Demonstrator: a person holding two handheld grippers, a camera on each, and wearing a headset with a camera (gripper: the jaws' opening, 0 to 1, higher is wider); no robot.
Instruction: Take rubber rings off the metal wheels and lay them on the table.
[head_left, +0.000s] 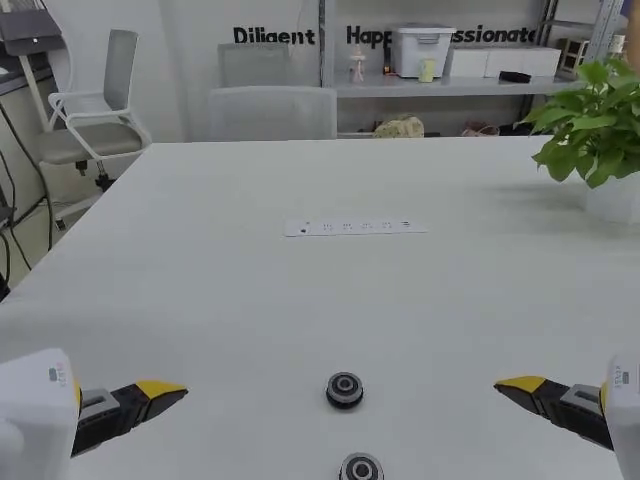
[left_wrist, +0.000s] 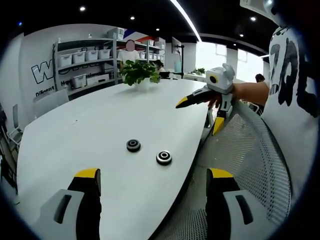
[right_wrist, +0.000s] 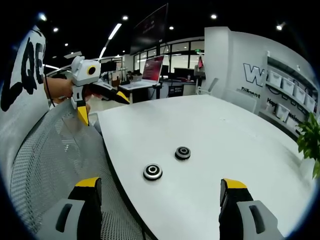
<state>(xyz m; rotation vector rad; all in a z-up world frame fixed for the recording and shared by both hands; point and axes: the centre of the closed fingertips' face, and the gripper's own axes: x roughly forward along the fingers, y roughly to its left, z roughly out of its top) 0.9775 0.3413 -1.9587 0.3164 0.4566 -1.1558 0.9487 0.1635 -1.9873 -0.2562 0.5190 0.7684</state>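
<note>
Two metal wheels (head_left: 344, 390), dark rubber rings apparently on, lie near the table's (head_left: 300, 300) near edge. The left gripper (left_wrist: 152, 175) and right gripper (right_wrist: 161, 182) flank them, jaws wide and empty, seemingly poised to approach.

On the desk (head_left: 200, 290) a wheel (head_left: 345, 390) lies lower centre, a second wheel (head_left: 361, 468) just below it. The left claw (head_left: 155, 396) sits lower left, the right claw (head_left: 525, 388) lower right. A strip (head_left: 355, 227) lies mid-frame, a plant (head_left: 595, 125) upper right.

On the white table (head_left: 200, 250), a metal wheel (head_left: 344, 390) and a second wheel (head_left: 361, 468) are laid well nearer than the power strip (head_left: 355, 227), a potted plant (head_left: 595, 130) far to its right.
</note>
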